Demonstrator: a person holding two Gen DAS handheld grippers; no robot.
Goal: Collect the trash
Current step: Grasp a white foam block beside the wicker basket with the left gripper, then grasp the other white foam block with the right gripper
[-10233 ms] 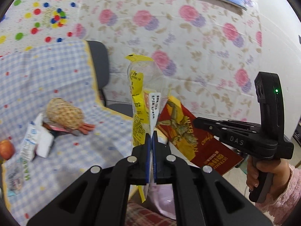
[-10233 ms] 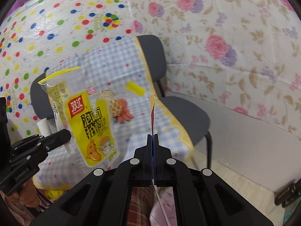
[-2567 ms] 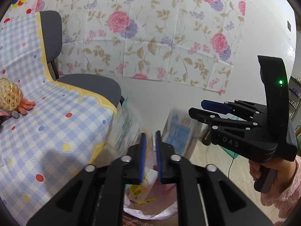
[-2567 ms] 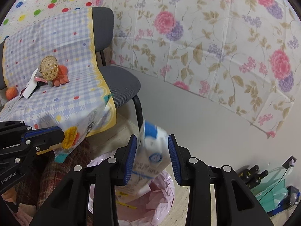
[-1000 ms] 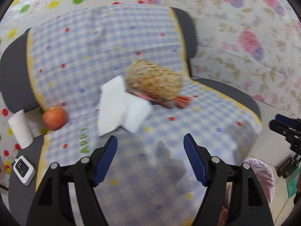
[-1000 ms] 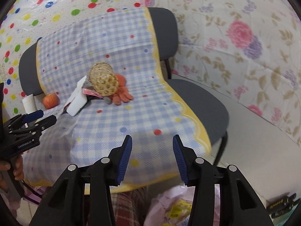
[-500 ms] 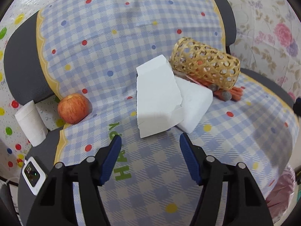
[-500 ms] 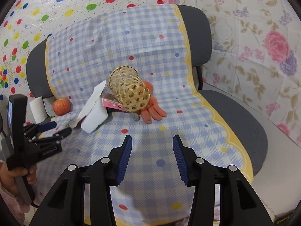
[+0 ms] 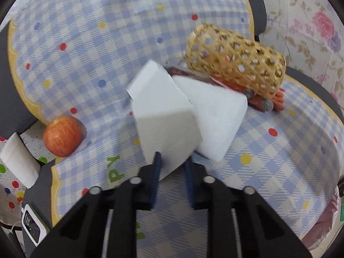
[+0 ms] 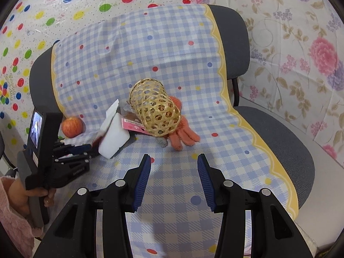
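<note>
Left gripper (image 9: 172,161), jaws part-open around the near corner of the white foam block (image 9: 165,120), not yet pinching, meets something light, stiff, probably crumbly.

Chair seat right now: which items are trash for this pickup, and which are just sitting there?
Likely trash:
- white foam piece, its near edge between the left gripper fingers
- second foam block
- pink wrapper under the basket

Probably just lying about:
- wicker basket, on its side
- orange glove
- apple
- paper roll

Right gripper is open, empty.
</note>
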